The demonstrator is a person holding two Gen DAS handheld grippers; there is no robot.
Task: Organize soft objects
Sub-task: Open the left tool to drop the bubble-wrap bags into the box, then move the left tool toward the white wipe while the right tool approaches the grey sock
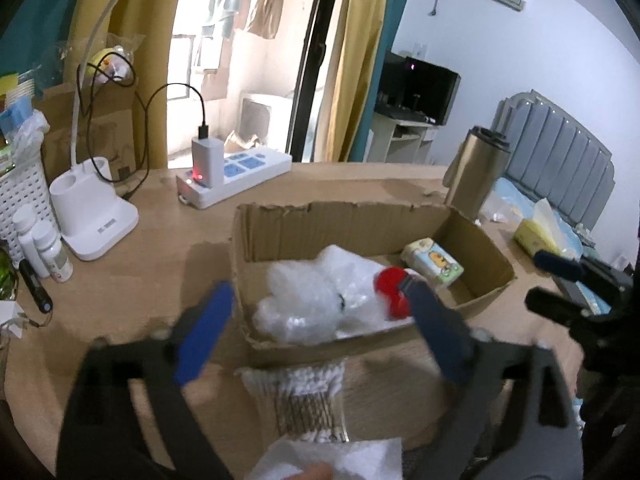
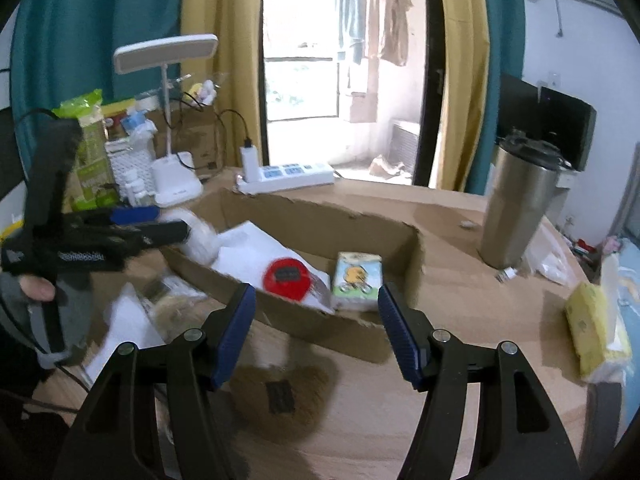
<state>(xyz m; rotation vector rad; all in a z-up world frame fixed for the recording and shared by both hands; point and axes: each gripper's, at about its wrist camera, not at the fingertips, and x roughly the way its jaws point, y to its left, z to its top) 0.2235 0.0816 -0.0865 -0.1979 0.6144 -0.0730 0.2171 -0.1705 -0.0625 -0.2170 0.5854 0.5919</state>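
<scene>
We see our left gripper (image 1: 316, 294) spread wide and empty over the torn brown cardboard box (image 1: 472, 232), where a crumpled clear plastic bag (image 1: 316, 300) lies. At three o'clock, our right gripper (image 2: 316, 304) stands parted, holding nothing.

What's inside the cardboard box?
Inside the cardboard box lie a crinkly clear plastic bag, a round red thing and a small tissue pack with a cartoon on it. Whatever sits under the plastic is hidden.
</scene>
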